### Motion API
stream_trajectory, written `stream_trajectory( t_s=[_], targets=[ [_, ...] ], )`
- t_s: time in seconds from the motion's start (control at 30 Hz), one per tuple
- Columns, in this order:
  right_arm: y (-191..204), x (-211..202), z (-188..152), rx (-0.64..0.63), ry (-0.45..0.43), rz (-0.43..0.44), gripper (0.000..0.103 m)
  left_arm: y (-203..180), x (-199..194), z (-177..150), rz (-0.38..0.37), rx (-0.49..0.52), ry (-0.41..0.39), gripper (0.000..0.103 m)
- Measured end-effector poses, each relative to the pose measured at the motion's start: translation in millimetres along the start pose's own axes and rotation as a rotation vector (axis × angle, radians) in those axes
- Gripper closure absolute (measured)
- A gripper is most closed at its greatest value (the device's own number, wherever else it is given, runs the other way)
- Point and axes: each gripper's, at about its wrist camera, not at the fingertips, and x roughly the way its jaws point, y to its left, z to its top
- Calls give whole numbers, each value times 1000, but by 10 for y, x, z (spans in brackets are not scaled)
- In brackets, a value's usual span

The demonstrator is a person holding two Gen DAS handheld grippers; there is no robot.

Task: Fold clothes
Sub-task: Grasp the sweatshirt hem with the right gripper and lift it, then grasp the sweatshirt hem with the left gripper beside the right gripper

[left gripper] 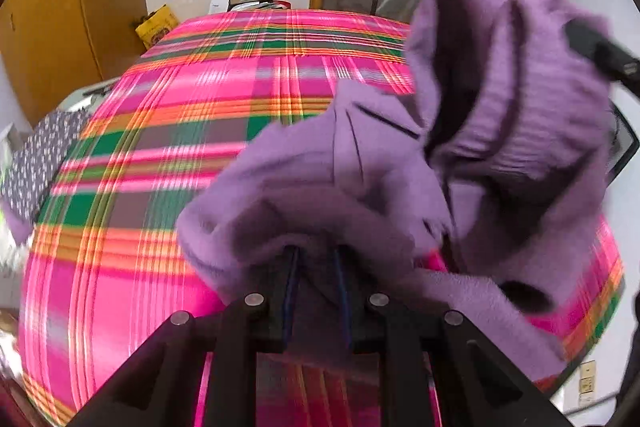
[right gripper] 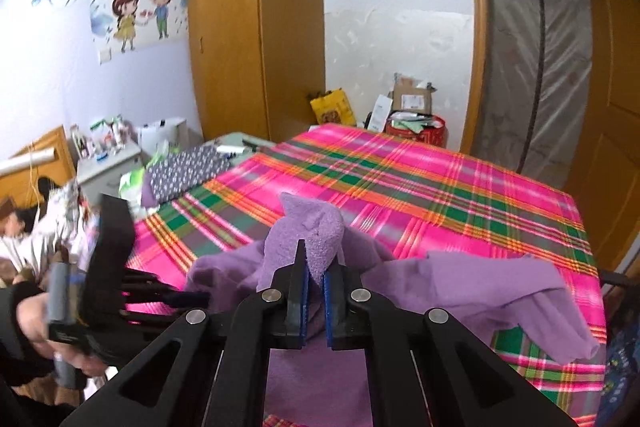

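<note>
- Purple fleece, a soft garment (right gripper: pixel 304 239), is bunched and lifted off the pink plaid blanket (right gripper: pixel 440 195) that covers the bed; a tuft of it stands up just ahead of the right gripper (right gripper: pixel 314 281), and a loose end trails off to that gripper's right, draping onto the plaid.
- Right gripper: clenched on a pinch of the fleece, the blue pads (right gripper: pixel 305 291) pressing the cloth from both sides.
- Left gripper (left gripper: pixel 316 259): its fingertips are buried in a fold of the garment (left gripper: pixel 500 147), and the jaws stand part-closed on it, so it reads as grasping the fleece too, though the contact itself is hidden under the cloth.
- In the left wrist view the right gripper's dark tip (left gripper: pixel 592 47) shows above and to the right of the left gripper, with the garment hanging between the two.
- Risk, as a judgement: each grip takes only a small bunch of thick, slippery pile, so a quick pull apart could drag it free.
- Another risk: neither pinch looks to be at a clear corner or hem, so spreading it may leave it twisted, not flat.
- The trailing end could also drag the blanket askew.
</note>
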Motion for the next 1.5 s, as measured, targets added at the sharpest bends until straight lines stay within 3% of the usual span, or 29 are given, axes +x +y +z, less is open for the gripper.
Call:
stream_trajectory(
  t_s=[0.17,0.4,0.57,0.8,0.97,1.03,1.1,1.17,1.33,1.5],
  targets=[
    [-194,-176,238,32,-68,-1,98,-24,160,411,32,30,-39,85],
    [-381,-506,705,57,-208,5,98,91,229,1103,50,-10,-131,85],
    [-484,-777,979,84,-320,46,98,175,-97,1133,35,-11,-216,85],
    [-419,-476,856,115,-234,121,98,-2,-469,680,-31,41,-241,85],
    [-289,-446,860,99,-246,161,98,-108,-787,450,-132,34,-293,83],
    [-237,-473,863,88,-261,164,98,-95,-935,378,-182,13,-331,73],
    [-212,-424,775,90,-242,159,98,-82,-1082,307,-231,-7,-369,56],
    [-199,-316,600,100,-184,149,98,-72,-1168,209,-273,-24,-382,53],
    [-216,-89,108,135,-41,107,98,-139,-1093,-30,-328,-27,-327,52],
    [-454,-3,-404,203,92,-30,95,-313,-905,-253,-380,-24,-241,52]
  ],
)
